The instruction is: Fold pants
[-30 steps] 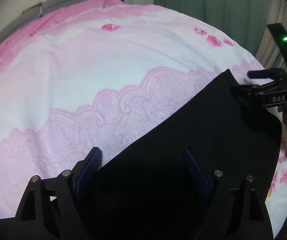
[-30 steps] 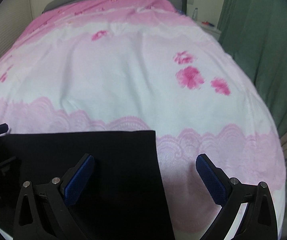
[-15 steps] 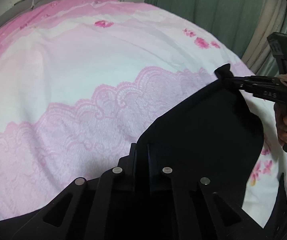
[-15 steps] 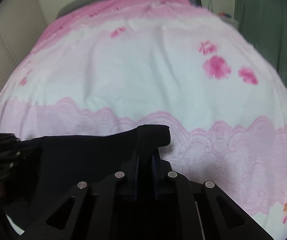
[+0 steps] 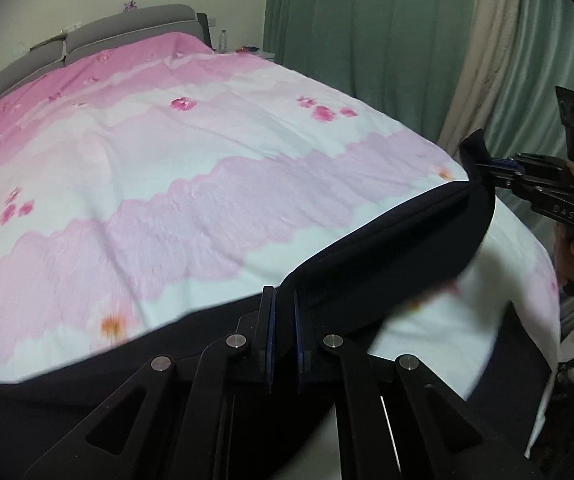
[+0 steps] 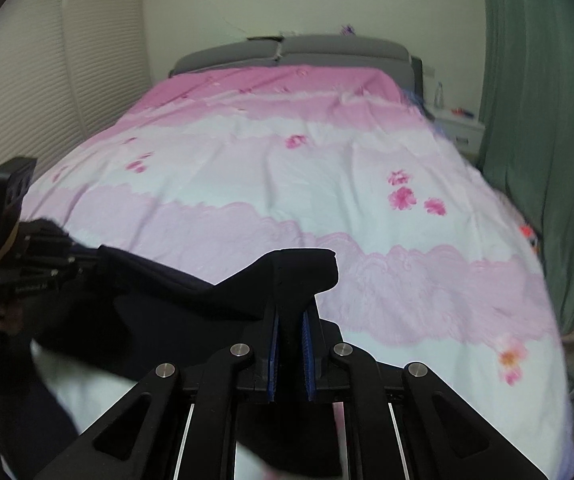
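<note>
Fingers (image 5: 265, 320) pinch black pants (image 5: 399, 240) above pink bedspread (image 5: 167, 160).

Between my left claw (image 5: 283, 320) and right claw (image 6: 290, 320) the dark cloth pants (image 5: 407, 232) hang over the pink-and-white bed (image 6: 287, 184); grey padded headboard (image 6: 287, 50) behind, green curtains (image 6: 543, 160) right.

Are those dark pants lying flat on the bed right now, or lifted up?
Lifted. The dark navy fabric pants hang stretched between the shut left gripper and right gripper, sagging above the pink flowered bedspread.
</note>
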